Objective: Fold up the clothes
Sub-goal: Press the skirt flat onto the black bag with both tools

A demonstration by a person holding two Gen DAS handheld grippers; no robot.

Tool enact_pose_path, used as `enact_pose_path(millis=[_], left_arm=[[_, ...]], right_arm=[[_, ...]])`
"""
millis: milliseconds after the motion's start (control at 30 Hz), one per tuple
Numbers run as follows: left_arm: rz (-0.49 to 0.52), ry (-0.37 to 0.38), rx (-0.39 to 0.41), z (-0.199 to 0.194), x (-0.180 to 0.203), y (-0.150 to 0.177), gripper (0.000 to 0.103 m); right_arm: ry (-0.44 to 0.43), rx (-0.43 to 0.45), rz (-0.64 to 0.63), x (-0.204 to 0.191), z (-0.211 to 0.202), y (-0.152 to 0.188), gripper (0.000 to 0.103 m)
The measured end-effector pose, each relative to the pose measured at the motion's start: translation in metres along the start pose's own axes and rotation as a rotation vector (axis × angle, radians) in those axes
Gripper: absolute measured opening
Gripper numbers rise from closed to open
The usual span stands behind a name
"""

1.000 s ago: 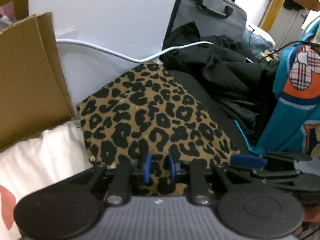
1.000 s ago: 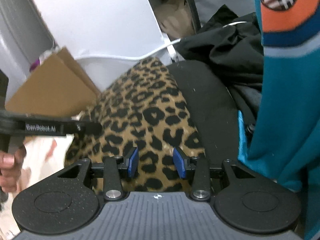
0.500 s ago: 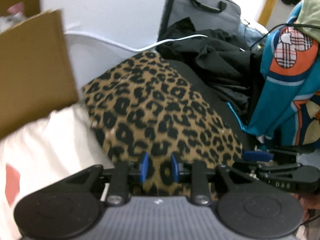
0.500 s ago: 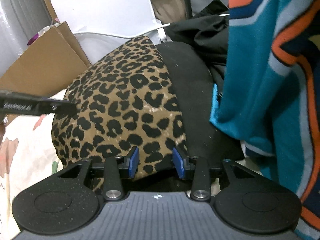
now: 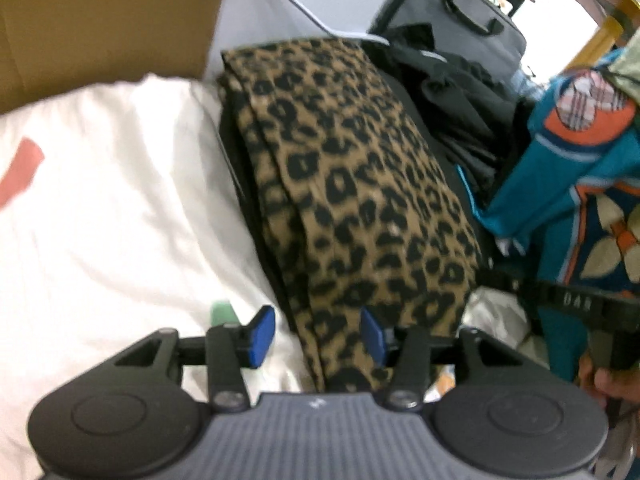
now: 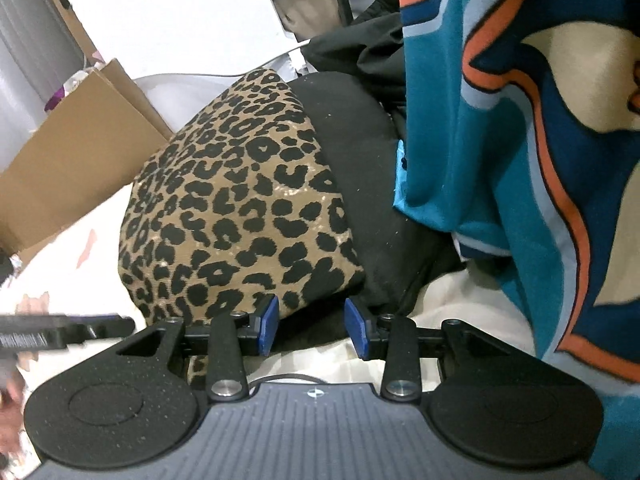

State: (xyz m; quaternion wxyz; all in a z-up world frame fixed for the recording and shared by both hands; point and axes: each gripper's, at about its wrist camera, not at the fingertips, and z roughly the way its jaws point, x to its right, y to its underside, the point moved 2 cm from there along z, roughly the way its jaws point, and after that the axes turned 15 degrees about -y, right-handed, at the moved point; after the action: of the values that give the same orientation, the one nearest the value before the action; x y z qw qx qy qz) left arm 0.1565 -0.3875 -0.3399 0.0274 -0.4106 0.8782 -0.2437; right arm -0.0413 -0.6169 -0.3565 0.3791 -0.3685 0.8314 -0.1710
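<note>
Left wrist view: the left gripper [image 5: 318, 334] is seen with its 2 blue pads spread wide and nothing pinched; the near end of the folded leopard-print garment [image 5: 360, 184] lies between and just ahead of them. The garment is a soft knit, tan with black blotches, folded into a long narrow slab with layered edges visible on its left side. Its long axis runs from the gripper away toward the grey bag [image 5: 460, 12]. It rests on a black fabric layer [image 5: 256, 208]. Left of the garment, a white wrinkled sheet [image 5: 120, 200] is seen; beyond that, a brown cardboard box [image 5: 100, 20]. Right of the garment, a teal and orange patterned garment [image 5: 560, 184] hangs. The frame is motion-blurred.

Right wrist view: the right gripper [image 6: 312, 326] is likewise held wide, gripping nothing, at the near edge of the leopard-print garment [image 6: 240, 208]. Here the garment appears as a rounded mound, long axis pointing away and slightly left. Matte black cloth [image 6: 360, 152] adjoins its right side, then the teal garment [image 6: 500, 160].
</note>
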Motion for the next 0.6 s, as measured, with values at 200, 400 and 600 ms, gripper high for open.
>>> enact_pose_path(millis=[200,400,600], left_arm=[[-0.031,0.007,-0.044,0.009,0.006,0.024,0.053],[-0.075,0.025,-0.051,0.010,0.009,0.040,0.045],[-0.123,0.014,-0.057,0.005,0.000,0.044,0.007]], right_arm=[[-0.012,0.001,0.012,-0.004,0.000,0.002,0.044],[-0.026,0.002,0.020,-0.007,0.001,0.004,0.044],[-0.041,0.020,0.049,-0.009,0.002,0.008,0.044]])
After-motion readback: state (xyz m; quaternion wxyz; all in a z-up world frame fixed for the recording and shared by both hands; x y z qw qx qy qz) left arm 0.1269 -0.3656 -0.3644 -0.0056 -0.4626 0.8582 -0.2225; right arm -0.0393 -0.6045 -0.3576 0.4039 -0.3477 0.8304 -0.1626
